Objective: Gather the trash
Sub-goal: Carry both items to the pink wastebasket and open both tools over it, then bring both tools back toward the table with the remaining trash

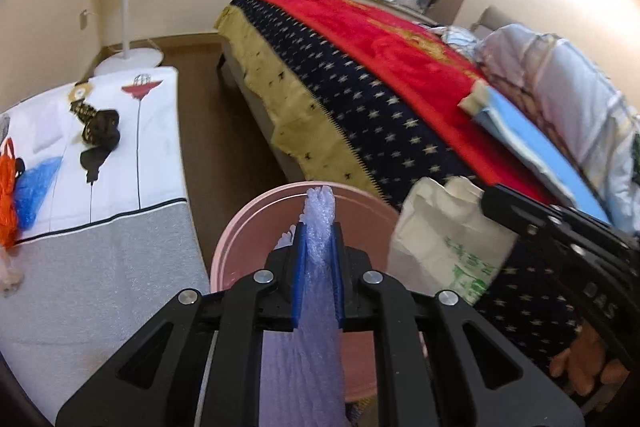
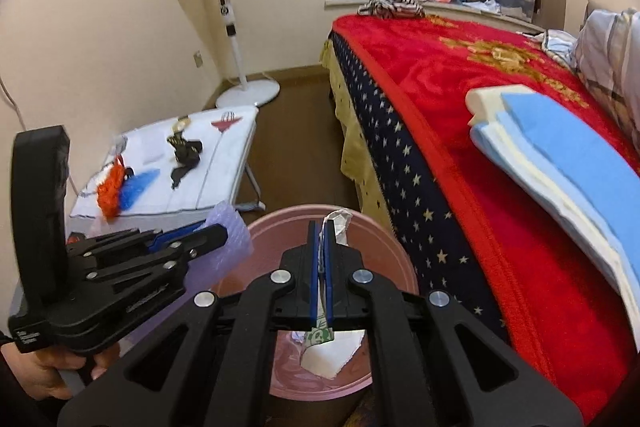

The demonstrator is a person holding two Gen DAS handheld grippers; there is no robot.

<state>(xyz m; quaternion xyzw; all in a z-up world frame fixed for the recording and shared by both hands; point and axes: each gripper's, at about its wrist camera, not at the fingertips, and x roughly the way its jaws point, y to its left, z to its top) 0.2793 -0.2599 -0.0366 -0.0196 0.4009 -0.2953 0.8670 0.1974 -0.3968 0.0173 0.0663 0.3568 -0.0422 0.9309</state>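
My left gripper is clamped narrow on a strip of pale purple foam wrap, which runs up between the blue pads and sticks out past the tips. It hangs over the pink bin on the floor between the bed and the low table. My right gripper is nearly closed, pinching a thin white plastic bag with green print, also above the bin's opening. In the left view the bag droops beside the bin's rim. Orange and blue scraps lie on the table.
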